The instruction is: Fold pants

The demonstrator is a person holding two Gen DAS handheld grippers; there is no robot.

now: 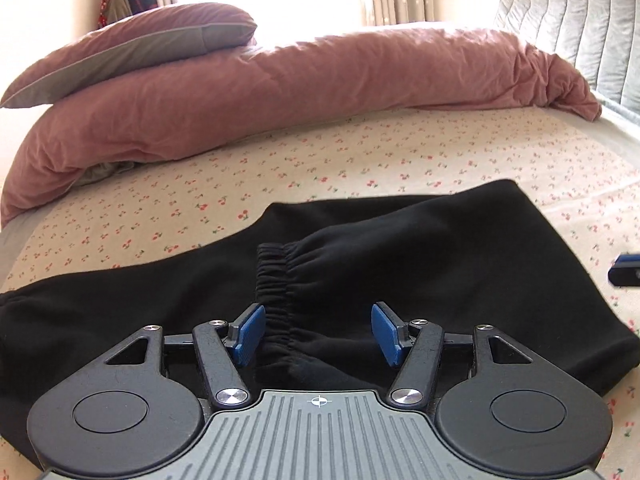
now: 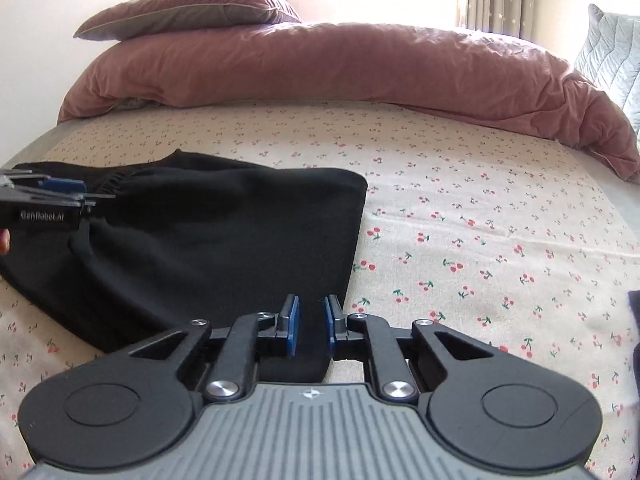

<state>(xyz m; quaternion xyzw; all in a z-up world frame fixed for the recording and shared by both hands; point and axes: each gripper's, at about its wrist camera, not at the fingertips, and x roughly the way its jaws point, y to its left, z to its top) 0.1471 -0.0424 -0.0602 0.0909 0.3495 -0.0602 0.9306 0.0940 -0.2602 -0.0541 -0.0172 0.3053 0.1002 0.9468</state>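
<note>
Lying folded near the front edge of the cherry-print bedsheet (image 2: 480, 208), black sweatpants (image 1: 420, 240) show an elastic cuff (image 1: 276, 280) on top. L gripper (image 1: 319, 334) hovers over that cuff, jaws wide apart, holding nothing. R gripper (image 2: 311, 326) w/ jaws narrowly parted straddles the pants' near-right corner; grip on fabric can't be told. Pink duvet (image 2: 320, 68) and pillow (image 2: 188, 8) sit along the far edge.

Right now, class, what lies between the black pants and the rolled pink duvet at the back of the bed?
Only bare cherry-print sheet separates the pants from the duvet; nothing else rests on that stretch. The right wrist view shows it best.
</note>
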